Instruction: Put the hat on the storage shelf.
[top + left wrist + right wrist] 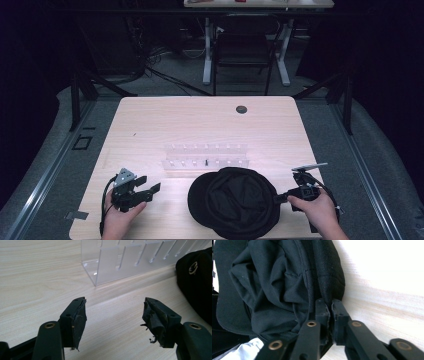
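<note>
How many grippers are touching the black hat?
1. The right gripper is shut on the edge of the black hat, at the hat's right side. The left gripper is open over the table, apart from the hat.

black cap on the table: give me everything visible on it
The black cap lies near the front edge of the wooden table, in front of the clear acrylic rack. It is soft, wrinkled dark fabric with stitched seams, its hollow inside facing up, brim to the left. A small metal eyelet shows on one side. The right claw is pinched shut on its rim; the left claw is open, apart from it.
</note>
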Available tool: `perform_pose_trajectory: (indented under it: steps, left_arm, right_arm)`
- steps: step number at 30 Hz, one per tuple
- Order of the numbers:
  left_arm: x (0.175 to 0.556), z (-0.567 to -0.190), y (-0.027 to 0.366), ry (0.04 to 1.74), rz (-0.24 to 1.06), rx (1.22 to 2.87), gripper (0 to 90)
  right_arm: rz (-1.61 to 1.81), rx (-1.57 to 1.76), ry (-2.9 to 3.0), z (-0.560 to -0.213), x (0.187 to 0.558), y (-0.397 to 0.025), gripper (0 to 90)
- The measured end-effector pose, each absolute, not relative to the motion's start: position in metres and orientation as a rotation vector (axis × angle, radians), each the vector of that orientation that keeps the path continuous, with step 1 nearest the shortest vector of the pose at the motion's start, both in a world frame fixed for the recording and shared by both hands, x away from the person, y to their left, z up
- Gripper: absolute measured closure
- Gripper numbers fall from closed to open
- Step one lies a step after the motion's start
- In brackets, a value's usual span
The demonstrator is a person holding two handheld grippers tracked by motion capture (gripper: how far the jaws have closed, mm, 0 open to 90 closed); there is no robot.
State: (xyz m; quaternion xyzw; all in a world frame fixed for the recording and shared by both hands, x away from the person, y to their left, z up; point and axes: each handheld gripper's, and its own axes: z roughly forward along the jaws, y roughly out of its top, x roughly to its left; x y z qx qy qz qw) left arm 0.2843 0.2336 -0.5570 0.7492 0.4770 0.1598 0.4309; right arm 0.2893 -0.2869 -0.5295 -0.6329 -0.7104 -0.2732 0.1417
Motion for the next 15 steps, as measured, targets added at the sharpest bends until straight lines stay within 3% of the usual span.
perform_pose_trajectory:
  steps: [15]
  left_arm:
    - [0.285,-0.557,0.234,1.191,0.401,1.866,35.5]
  right_arm:
    - [-0.66,-1.806,-2.035,-0.533,0.301,-0.281,82.1]
